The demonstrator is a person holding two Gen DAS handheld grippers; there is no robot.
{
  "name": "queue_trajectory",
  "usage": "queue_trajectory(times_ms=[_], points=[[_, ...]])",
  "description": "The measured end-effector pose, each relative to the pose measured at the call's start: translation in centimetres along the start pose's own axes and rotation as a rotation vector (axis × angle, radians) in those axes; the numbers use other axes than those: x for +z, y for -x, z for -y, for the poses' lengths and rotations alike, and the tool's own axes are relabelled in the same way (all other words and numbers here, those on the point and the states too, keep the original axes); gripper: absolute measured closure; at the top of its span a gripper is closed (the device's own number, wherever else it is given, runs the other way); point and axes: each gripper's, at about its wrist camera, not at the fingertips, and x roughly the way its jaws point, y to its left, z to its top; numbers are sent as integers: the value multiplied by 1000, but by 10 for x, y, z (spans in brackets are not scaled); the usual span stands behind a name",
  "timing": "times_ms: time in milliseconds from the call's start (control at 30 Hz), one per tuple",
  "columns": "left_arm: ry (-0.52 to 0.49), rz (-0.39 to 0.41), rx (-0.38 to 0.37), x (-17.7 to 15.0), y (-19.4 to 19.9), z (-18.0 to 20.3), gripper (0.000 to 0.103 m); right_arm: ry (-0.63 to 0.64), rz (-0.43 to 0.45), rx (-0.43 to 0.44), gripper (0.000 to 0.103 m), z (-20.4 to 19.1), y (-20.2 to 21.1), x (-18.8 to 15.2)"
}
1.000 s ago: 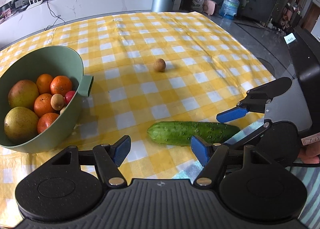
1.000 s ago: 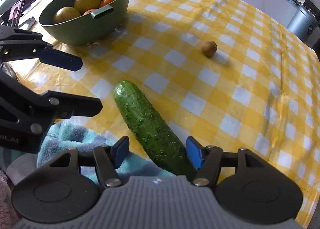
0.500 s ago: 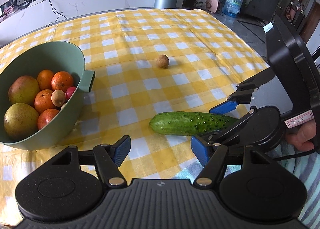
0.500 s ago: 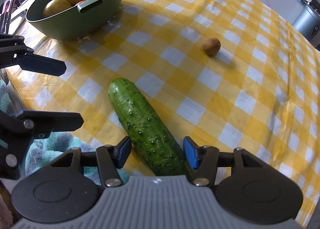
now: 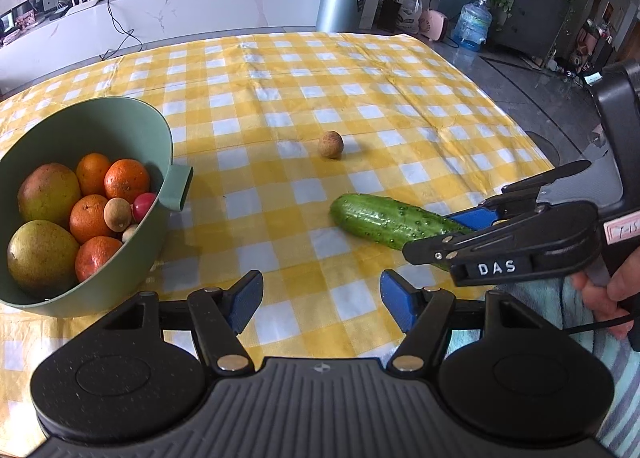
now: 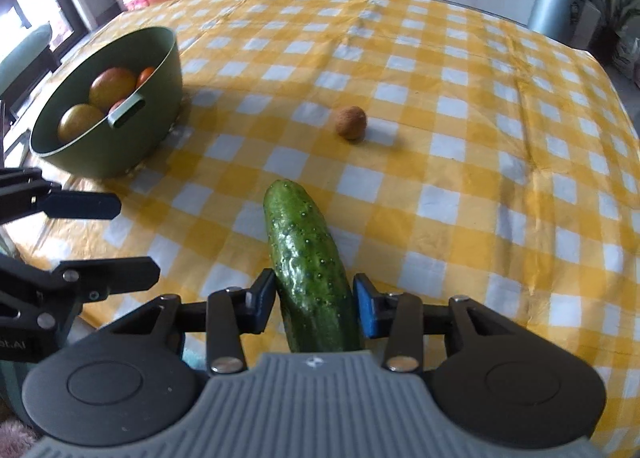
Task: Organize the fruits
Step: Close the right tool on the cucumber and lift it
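A green cucumber (image 6: 308, 262) sits between the pads of my right gripper (image 6: 314, 302), which is shut on its near end; it also shows in the left wrist view (image 5: 384, 219), lifted and swung above the yellow checked tablecloth (image 5: 280, 105). My left gripper (image 5: 320, 298) is open and empty over the near table edge. A green bowl (image 5: 160, 161) at the left holds mangoes, oranges and small fruits; it also shows in the right wrist view (image 6: 160, 97). A small brown round fruit (image 5: 331, 144) lies alone mid-table, seen too in the right wrist view (image 6: 351, 122).
A teal towel (image 5: 536, 306) lies under the person's hand at the near right edge. Beyond the table are a white counter, a grey bin (image 5: 342, 1) and a water bottle (image 5: 476, 23). The table's right edge drops to the floor.
My right gripper closed on the cucumber and turned it; the cucumber now points toward the middle of the table. The left gripper stayed open and shifted slightly.
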Motion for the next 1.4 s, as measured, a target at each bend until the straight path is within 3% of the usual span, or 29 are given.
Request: queue_trajectory(times_ms=[233, 433, 600, 733, 867, 1233, 1400], points=[[3, -10, 7, 2, -6, 0, 25, 20, -110, 20, 63, -4, -20, 3], [-1, -12, 18, 5, -9, 1, 25, 2, -98, 36, 63, -3, -30, 12], [-5, -17, 24, 6, -13, 1, 25, 33, -107, 33, 54, -8, -34, 15], [-3, -18, 28, 8, -15, 0, 25, 104, -98, -33, 65, -17, -34, 11], [3, -12, 30, 12, -16, -1, 25, 111, -81, -37, 67, -17, -32, 9], [-6, 44, 19, 29, -20, 2, 25, -120, 86, 65, 68, 16, -4, 8], [-8, 65, 10, 38, -26, 3, 25, -244, 173, 70, 68, 34, 7, 7]])
